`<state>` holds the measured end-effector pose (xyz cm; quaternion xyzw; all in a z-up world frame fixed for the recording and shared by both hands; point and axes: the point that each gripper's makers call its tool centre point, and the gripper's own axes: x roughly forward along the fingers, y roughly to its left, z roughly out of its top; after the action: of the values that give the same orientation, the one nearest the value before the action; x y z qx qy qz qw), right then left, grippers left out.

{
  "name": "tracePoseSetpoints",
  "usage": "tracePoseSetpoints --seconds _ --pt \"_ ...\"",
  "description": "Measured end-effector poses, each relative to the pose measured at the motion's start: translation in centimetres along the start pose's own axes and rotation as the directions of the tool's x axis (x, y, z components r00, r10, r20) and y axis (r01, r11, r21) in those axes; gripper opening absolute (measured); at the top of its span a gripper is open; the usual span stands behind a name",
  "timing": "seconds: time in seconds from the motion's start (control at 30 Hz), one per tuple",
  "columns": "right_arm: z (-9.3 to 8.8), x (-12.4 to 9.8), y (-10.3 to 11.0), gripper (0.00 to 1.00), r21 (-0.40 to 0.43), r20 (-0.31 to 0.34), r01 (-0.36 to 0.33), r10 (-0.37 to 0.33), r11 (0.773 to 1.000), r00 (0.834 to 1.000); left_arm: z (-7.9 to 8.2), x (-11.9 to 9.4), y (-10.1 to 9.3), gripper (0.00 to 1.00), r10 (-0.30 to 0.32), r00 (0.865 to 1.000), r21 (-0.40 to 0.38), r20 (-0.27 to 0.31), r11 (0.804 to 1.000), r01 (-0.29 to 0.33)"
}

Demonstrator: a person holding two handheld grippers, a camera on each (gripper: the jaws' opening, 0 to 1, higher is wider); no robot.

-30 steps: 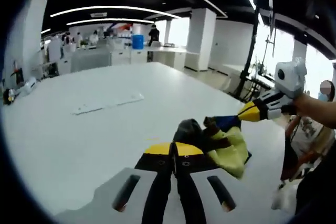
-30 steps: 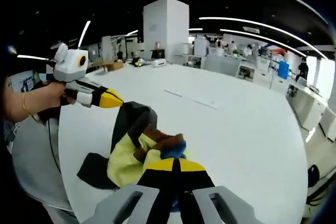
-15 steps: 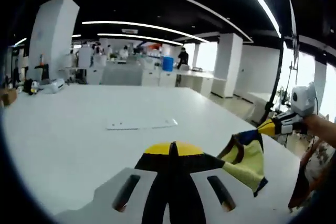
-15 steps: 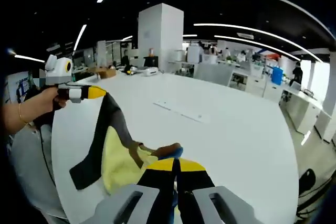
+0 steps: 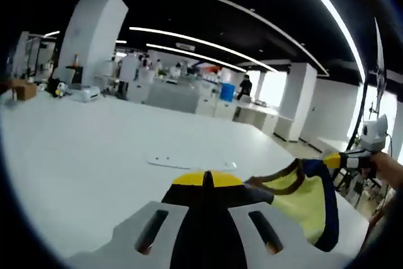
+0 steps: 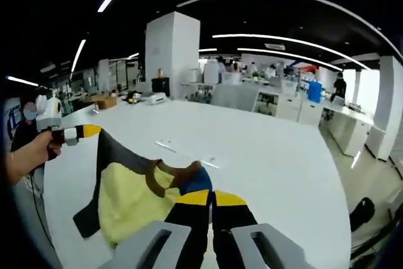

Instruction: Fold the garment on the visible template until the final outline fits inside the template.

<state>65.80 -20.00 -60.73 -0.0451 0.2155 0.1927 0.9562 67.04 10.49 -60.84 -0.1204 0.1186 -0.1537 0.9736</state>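
Two grippers, one garment stretched between them above the white table (image 6: 283,155).

My left gripper (image 5: 206,181) has its jaws pinched tight on the yellow-and-dark garment (image 5: 302,203), which runs off toward 3 o'clock; my right gripper (image 6: 211,198) is likewise clamped on its collar edge, cloth hanging toward 9 o'clock. I see the pale template (image 6: 186,153) flat on the table at 12.

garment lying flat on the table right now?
No, the garment hangs stretched in the air between the left tongs and right tongs.
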Motion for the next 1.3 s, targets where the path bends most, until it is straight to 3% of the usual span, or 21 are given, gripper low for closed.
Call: tracePoseSetpoints --seconds 0.2,0.4,0.5,0.57,0.7,0.9,0.97,1.3 --pt "-0.3 2.7 -2.4 0.00 0.039 -0.012 0.045 -0.045 0.998 0.999 -0.9 2.1 1.2 0.00 0.026 1.000 -0.001 -0.003 1.000 -0.026" --pt "-1.4 5.9 -3.8 0.00 0.067 -0.041 0.060 -0.057 0.996 0.997 -1.6 4.0 2.2 0.00 0.049 0.999 -0.127 -0.001 0.991 -0.049" --pt "-2.2 7.5 -4.1 0.00 0.080 -0.066 0.056 -0.050 0.995 0.997 -1.8 5.3 2.4 0.00 0.064 0.998 -0.101 -0.004 0.993 -0.064" --pt "-2.8 8.6 -4.7 0.00 0.102 -0.088 0.065 -0.056 0.993 0.994 -1.9 6.3 2.5 0.00 0.057 0.998 -0.127 -0.001 0.990 -0.056" --pt "-3.4 10.5 -6.3 0.00 0.147 -0.093 0.100 -0.087 0.984 0.992 -2.7 7.7 2.9 0.00 0.068 0.997 -0.079 -0.031 0.994 -0.071" --pt "-4.7 12.6 -7.0 0.00 0.173 -0.118 0.113 -0.094 0.978 0.989 -4.4 10.0 3.6 0.00 0.051 0.992 0.023 -0.114 0.999 -0.049" --pt "-5.2 13.4 -7.2 0.00 0.181 -0.127 0.118 -0.095 0.976 0.987 -4.8 10.6 3.8 0.00 0.048 0.990 0.025 -0.131 0.999 -0.045" --pt "-6.5 16.1 -8.6 0.00 0.145 -0.176 0.150 -0.124 0.978 0.977 -6.7 12.8 5.2 0.00 0.063 0.974 0.099 -0.216 0.994 -0.043"
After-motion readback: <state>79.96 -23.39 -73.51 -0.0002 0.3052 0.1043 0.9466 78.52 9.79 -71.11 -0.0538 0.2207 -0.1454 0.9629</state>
